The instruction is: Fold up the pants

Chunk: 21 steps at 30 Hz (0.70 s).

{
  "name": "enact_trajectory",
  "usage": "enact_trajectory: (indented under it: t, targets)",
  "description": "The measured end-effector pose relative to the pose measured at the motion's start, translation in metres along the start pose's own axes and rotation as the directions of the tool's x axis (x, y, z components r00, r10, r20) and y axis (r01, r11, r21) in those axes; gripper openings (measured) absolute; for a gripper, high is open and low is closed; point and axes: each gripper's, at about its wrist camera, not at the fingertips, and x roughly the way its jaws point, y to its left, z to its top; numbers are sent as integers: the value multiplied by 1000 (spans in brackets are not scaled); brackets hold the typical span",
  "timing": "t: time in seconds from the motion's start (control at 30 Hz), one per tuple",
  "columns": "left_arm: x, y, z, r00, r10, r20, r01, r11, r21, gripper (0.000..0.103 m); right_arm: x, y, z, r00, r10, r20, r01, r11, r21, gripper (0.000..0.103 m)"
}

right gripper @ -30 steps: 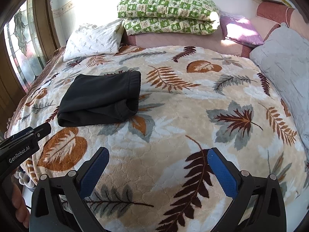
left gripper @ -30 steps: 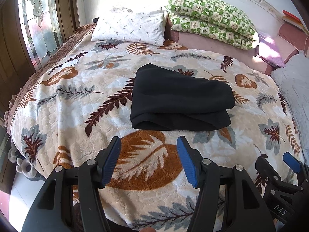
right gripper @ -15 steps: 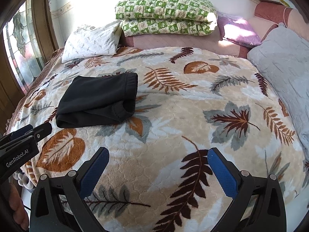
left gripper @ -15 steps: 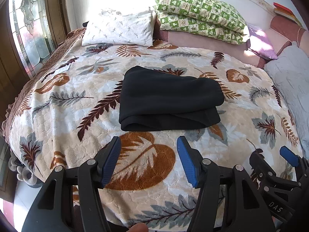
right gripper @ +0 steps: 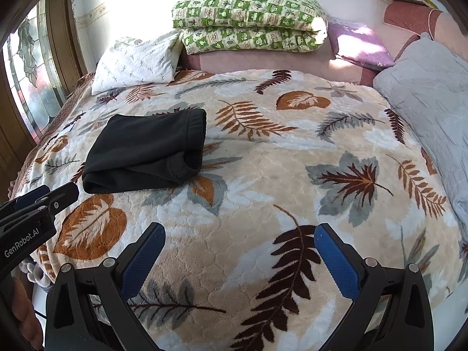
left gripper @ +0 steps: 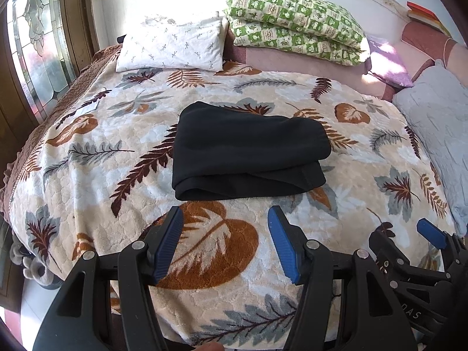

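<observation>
The black pants (left gripper: 245, 152) lie folded into a thick rectangle on the leaf-patterned blanket (left gripper: 96, 158). In the right wrist view the pants (right gripper: 146, 152) sit at the left, waistband facing right. My left gripper (left gripper: 225, 228) is open and empty, held just short of the pants' near edge. My right gripper (right gripper: 239, 242) is open and empty, over bare blanket (right gripper: 263, 175) to the right of the pants. The right gripper also shows at the lower right of the left wrist view (left gripper: 409, 239), and the left gripper at the left edge of the right wrist view (right gripper: 32, 210).
A white pillow (left gripper: 172, 46) and a folded green patterned quilt (left gripper: 295, 23) lie at the head of the bed. A grey quilted cushion (right gripper: 430, 93) is at the right. A window with patterned glass (left gripper: 35, 55) runs along the left side.
Both grippers have drawn back slightly from the pants, which look smaller and farther away. The pants have not moved. Both grippers stay open.
</observation>
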Motion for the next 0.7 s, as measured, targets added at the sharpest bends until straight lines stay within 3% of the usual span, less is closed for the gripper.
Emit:
enact_trajectory:
  t: [0.7]
  targets:
    - [4,-3,-1,1000,-16,-26,17,1000,24,59,4,2,-2,1000,-6,-12,6,1000,-12,102]
